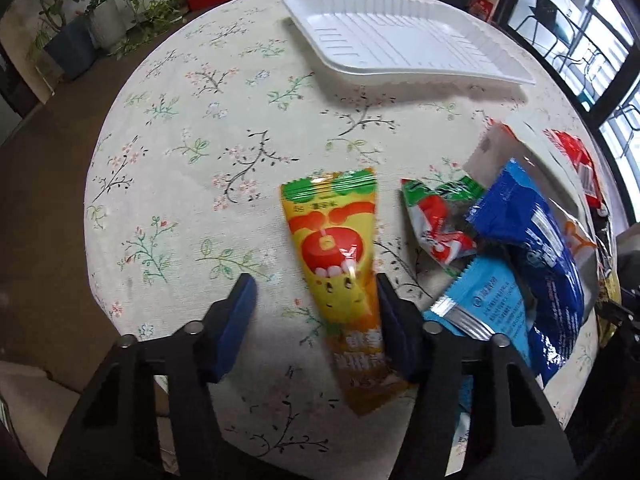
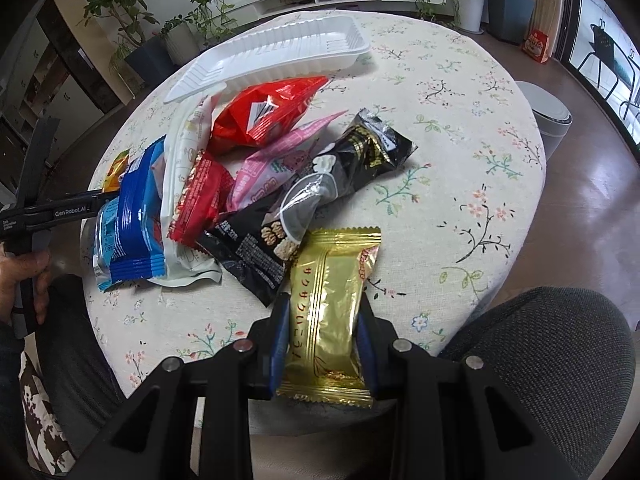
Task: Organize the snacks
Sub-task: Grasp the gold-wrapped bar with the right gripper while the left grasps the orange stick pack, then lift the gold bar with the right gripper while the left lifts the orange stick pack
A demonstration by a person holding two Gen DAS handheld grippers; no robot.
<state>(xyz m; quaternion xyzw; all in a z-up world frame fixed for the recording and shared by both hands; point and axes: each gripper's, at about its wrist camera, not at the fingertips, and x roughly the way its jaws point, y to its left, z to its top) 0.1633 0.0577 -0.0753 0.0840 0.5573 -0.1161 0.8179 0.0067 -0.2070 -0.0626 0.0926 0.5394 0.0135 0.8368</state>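
Observation:
A yellow-and-orange snack packet [image 1: 340,264] lies lengthwise on the flowered tablecloth [image 1: 192,128]. My left gripper [image 1: 314,284] straddles its lower half: the right pad rests against the packet's edge, the left pad stands clear, so the gripper is open. My right gripper [image 2: 325,302] is shut on a gold packet [image 2: 334,304], held above the table's near edge. A white plastic tray [image 1: 404,68] [image 2: 280,62] sits at the far side with nothing in it. Between them lies a pile of snacks: blue packets [image 2: 132,220], red packets [image 2: 264,108], a pink one [image 2: 272,164] and black ones [image 2: 352,160].
Blue, green-red and light-blue packets [image 1: 532,248] crowd the right of the left wrist view. A person's hand [image 2: 28,276] holds the left tool. A grey cushion [image 2: 552,364] is near right, a grey bin [image 2: 548,116] beyond the table, potted plants behind.

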